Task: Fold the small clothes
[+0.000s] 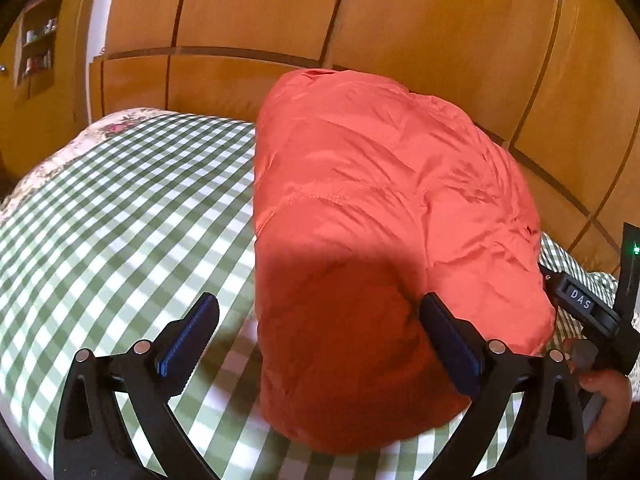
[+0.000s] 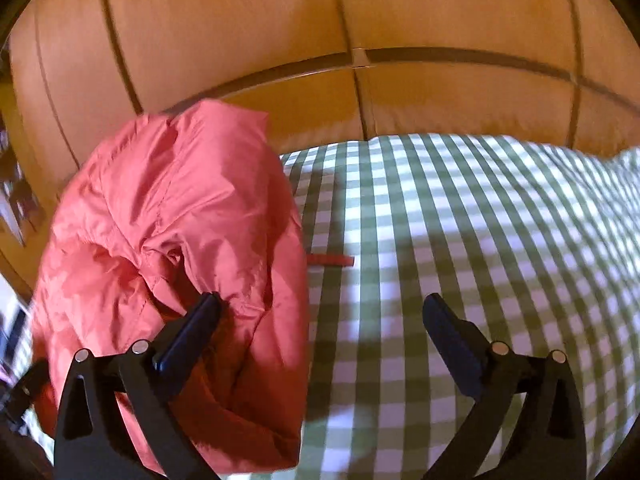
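Note:
A puffy red jacket (image 1: 380, 208) lies folded into a long bundle on the green checked bed cover (image 1: 120, 208). My left gripper (image 1: 320, 340) is open, its jaws wide apart over the bundle's near end, and its right finger (image 1: 448, 344) touches the fabric. In the right wrist view the jacket (image 2: 172, 240) lies at the left. My right gripper (image 2: 320, 340) is open, with its left finger (image 2: 188, 332) against the jacket's right edge and its right finger over the cover. A small red strap (image 2: 332, 261) pokes out from the jacket's right side. The right gripper's body (image 1: 588, 312) shows in the left view.
A wooden headboard and panelled wall (image 1: 400, 20) run behind the bed. A shelf with small items (image 1: 38, 48) hangs at the far left. The checked cover (image 2: 480, 260) stretches to the right of the jacket, with a floral edge (image 1: 120, 124) at the far left corner.

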Demonstrator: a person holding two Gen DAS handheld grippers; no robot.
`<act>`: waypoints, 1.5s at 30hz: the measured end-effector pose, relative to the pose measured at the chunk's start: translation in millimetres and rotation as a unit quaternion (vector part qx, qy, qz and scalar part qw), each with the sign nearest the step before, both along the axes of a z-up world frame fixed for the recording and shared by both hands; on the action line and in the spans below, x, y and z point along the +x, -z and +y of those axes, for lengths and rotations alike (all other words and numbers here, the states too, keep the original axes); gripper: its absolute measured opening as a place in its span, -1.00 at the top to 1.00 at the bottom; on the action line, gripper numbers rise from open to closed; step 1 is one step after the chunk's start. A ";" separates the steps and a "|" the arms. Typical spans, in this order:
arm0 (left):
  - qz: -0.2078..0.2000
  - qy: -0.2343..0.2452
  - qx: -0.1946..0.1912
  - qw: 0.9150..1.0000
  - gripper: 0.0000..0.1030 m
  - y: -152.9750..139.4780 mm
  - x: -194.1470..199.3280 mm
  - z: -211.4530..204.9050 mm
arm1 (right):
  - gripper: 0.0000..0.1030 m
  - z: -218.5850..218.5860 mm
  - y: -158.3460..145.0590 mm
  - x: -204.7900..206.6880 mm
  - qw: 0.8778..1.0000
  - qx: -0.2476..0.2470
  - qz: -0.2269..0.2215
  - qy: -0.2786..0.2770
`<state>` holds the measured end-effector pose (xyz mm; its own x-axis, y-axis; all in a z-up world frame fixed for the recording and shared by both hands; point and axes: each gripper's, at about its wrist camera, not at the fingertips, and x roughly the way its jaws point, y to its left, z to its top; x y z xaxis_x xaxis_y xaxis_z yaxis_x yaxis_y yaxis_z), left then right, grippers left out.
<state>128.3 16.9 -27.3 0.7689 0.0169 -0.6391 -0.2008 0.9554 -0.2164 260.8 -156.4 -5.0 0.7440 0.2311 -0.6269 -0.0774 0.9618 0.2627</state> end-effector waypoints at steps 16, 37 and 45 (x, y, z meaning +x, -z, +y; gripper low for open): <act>-0.038 -0.008 0.097 0.995 -0.93 -14.6 -98.2 -45.1 | -0.97 27.8 -23.9 -124.3 0.992 -0.103 -0.046 -0.056; -0.066 -0.022 0.127 0.989 -0.93 -28.9 -143.8 -61.9 | -0.97 41.4 -39.7 -193.6 0.987 -0.127 -0.081 -0.055; -0.069 -0.021 0.130 0.989 -0.93 -31.1 -144.7 -62.4 | -0.97 42.8 -42.8 -195.8 0.986 -0.130 -0.084 -0.057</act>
